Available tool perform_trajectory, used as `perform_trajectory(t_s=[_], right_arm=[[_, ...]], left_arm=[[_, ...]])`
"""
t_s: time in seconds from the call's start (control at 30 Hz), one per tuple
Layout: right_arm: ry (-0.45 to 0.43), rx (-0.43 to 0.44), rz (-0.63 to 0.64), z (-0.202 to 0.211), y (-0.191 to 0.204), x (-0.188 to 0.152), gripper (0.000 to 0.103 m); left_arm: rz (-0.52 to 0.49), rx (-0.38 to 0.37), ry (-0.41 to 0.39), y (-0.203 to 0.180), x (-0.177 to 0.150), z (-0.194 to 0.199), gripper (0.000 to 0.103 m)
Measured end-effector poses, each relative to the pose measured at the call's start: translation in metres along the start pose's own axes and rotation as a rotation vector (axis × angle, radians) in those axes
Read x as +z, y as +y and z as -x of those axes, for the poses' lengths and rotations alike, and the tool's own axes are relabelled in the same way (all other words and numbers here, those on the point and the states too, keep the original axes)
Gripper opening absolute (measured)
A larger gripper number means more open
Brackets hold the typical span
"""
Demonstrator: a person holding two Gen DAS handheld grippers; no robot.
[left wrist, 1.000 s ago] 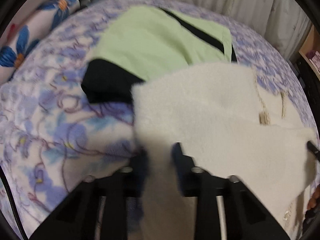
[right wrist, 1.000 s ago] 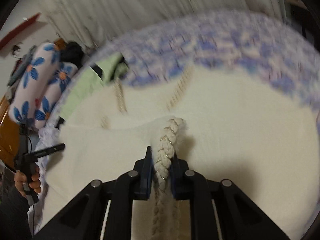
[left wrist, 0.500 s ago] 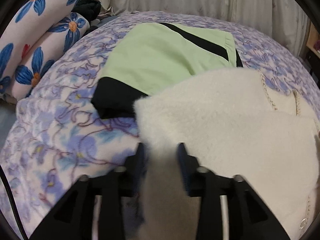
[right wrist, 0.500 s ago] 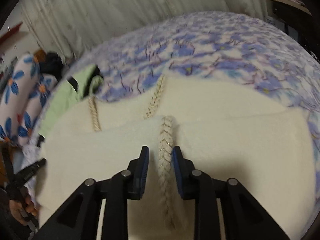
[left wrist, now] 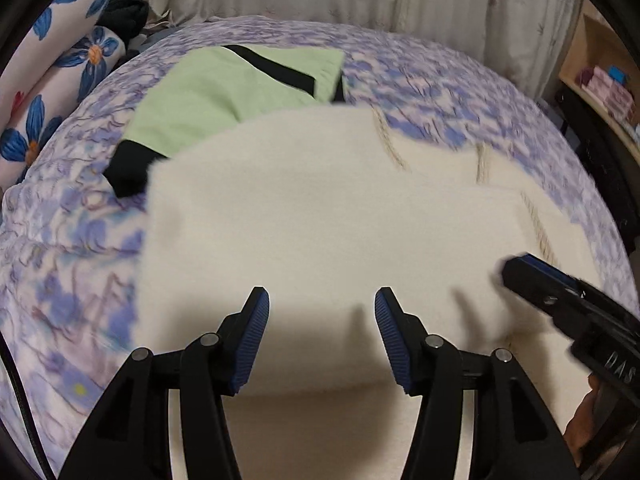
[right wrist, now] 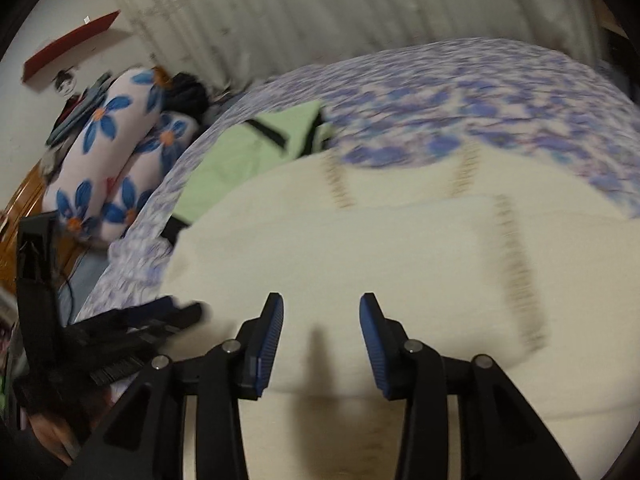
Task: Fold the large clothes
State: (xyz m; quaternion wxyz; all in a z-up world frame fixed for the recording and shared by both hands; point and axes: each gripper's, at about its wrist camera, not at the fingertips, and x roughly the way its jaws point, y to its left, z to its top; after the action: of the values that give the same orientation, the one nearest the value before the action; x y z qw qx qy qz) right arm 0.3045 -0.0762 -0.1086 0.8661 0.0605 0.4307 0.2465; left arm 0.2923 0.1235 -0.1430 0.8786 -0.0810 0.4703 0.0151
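My left gripper [left wrist: 320, 300] stood with its jaws apart over the cream fleece garment [left wrist: 340, 232], nothing between the blue pads. The jaws had just been opening. My right gripper [right wrist: 320, 308] was the same: jaws apart, just opened, empty, hovering above the folded layer. My reading is that both let go so the upper fold could settle flat on the layer below.

The cream garment lay on the bed [left wrist: 68, 280], on the floral bedspread, near the edge closest to me. Its far left corner overlapped the green-and-black garment [left wrist: 224, 92], which lay farther toward the pillows [left wrist: 52, 88] at the bed's left side. I judge the green one already folded and set aside there to keep the near area free.

The cream garment's long axis ran left to right across the bed, parallel to the near edge. Three braided trims [right wrist: 516, 268] ran roughly across that axis, pointing toward the far edge. The fold line ran along the near side, just ahead of both grippers. Both views were blurred.
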Motion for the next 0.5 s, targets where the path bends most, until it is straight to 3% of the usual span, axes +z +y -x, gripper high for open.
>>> perform_trajectory(t_s=[0.13, 0.3, 0.33, 0.37, 0.43, 0.5], right_arm=[[0.062, -0.089, 0.058, -0.018, -0.006, -0.015, 0.04], [0.015, -0.297, 0.032, 0.003, -0.061, -0.013, 0.037], [0.008, -0.294, -0.012, 0.011, -0.082, -0.014, 0.036], [0.007, -0.252, -0.046, 0.016, -0.093, -0.014, 0.024], [0.007, -0.204, -0.099, 0.026, -0.107, -0.016, 0.016], [0.001, -0.203, -0.103, 0.032, -0.105, -0.018, 0.016]], left_arm=[[-0.05, 0.049, 0.026, -0.005, -0.019, -0.02, 0.054], [-0.088, 0.14, -0.008, 0.024, -0.018, -0.016, 0.055], [-0.074, 0.15, -0.006, 0.034, -0.017, -0.015, 0.055], [-0.062, 0.159, -0.003, 0.042, -0.016, -0.016, 0.055], [-0.041, 0.135, 0.0, 0.054, -0.018, -0.013, 0.055], [-0.035, 0.126, 0.003, 0.057, -0.02, -0.01, 0.055]])
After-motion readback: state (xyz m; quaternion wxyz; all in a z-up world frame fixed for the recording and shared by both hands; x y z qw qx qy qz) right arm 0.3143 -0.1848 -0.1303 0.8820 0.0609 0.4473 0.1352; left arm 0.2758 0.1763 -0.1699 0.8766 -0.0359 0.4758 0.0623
